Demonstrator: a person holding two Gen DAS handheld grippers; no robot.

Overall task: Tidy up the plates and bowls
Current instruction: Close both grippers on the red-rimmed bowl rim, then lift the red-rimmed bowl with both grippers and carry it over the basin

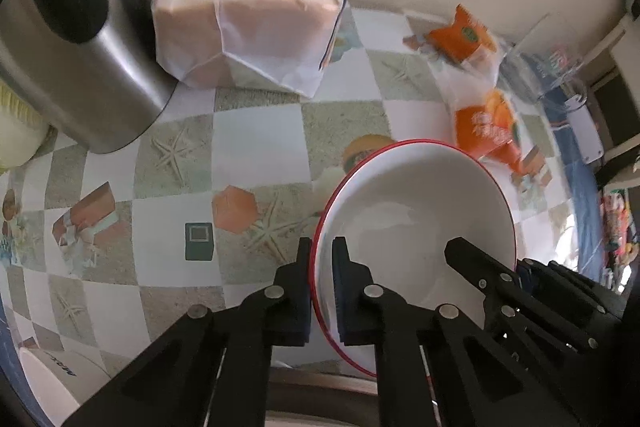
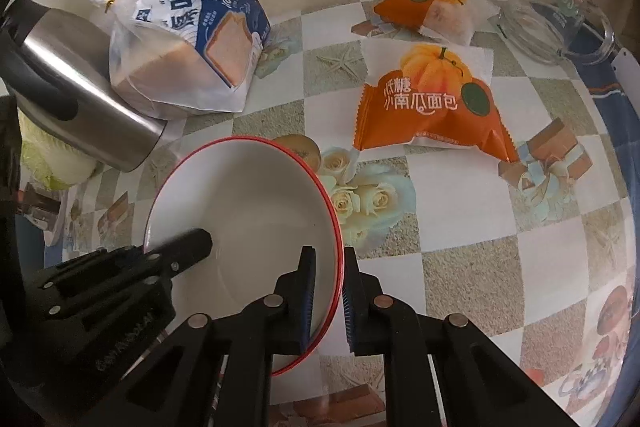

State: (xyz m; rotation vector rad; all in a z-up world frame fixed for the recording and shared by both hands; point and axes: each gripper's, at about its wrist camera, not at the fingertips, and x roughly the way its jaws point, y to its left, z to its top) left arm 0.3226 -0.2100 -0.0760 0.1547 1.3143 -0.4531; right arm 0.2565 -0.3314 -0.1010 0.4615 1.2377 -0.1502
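Left gripper: clenched on the near rim of the red-rimmed white bowl.
Right gripper: clamped on the opposite rim.
Risk: thin rim pinches; uneven lifting could twist the bowl free.
Nearby: steel kettle beyond the fingers, bumpable.

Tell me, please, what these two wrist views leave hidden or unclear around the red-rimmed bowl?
- Near rim of the bowl: both views, covered by the left gripper and right gripper.
- Whether a second dish sits under it: bowl covers this.
- Kettle top: left view, cut off.
- Bread bag print: left view, blurred.
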